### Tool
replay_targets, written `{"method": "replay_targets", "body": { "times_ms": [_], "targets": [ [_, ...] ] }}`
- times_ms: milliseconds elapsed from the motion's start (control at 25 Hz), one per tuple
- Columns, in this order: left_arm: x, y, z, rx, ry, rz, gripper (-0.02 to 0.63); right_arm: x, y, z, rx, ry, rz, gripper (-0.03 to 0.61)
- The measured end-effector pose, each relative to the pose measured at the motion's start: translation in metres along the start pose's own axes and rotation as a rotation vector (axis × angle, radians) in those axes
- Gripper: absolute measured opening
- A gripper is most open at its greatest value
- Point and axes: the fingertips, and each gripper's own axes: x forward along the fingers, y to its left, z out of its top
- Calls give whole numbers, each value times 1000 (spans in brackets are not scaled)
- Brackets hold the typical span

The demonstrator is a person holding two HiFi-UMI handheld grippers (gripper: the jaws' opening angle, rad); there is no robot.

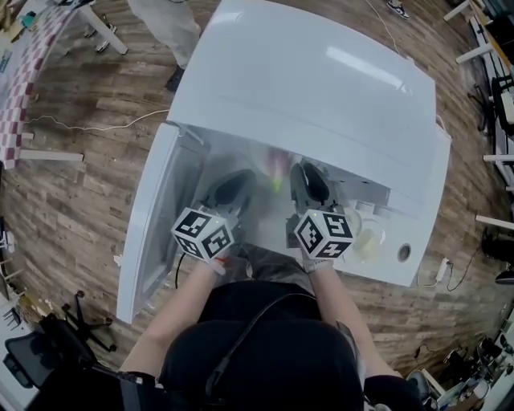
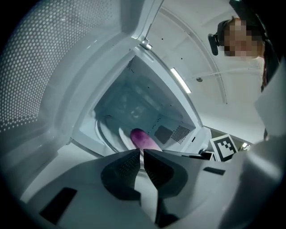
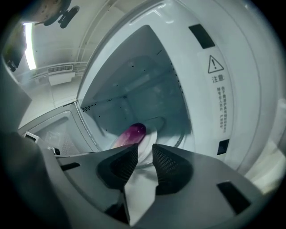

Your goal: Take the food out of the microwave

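Note:
The white microwave (image 1: pixel 321 96) stands with its door (image 1: pixel 157 233) swung open to the left. Inside, a purple piece of food (image 2: pixel 142 137) lies on a white plate (image 2: pixel 123 135) on the turntable; the right gripper view shows the same food (image 3: pixel 132 133) and plate (image 3: pixel 151 142). Both grippers sit at the mouth of the cavity, short of the plate. My left gripper (image 2: pixel 141 154) is shut with nothing between its pads. A clear gap shows between the jaws of my right gripper (image 3: pixel 145 150), which is open and empty. From the head view the left gripper (image 1: pixel 233 189) and right gripper (image 1: pixel 309 181) point into the opening side by side.
The control panel with a round knob (image 1: pixel 404 253) is on the microwave's right. The open door walls off the left side. A checkered table (image 1: pixel 20 72), a person's legs (image 1: pixel 169 24) and a cable (image 1: pixel 88 124) are on the wooden floor beyond.

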Motion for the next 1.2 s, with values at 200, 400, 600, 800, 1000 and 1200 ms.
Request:
{"method": "replay_targets", "body": {
  "times_ms": [200,400,600,800,1000,1200],
  "targets": [
    [3,2,-3,-19,3,7,12,10,-2,-1,4,27,0,121],
    [5,4,-6,-33,5,10,12,18,-3,-1,3,46,-3,144],
    [6,6,-10,-86,1,7,12,24,-2,0,-8,62,-2,144],
    [7,9,-13,-127,5,3,14,25,-5,-2,-26,80,-33,130],
    [9,12,-16,-249,-15,-13,14,25,-3,-2,-12,81,-24,120],
    [9,11,-17,-340,-30,-30,27,25,0,-3,-4,88,-9,107]
  ]
}}
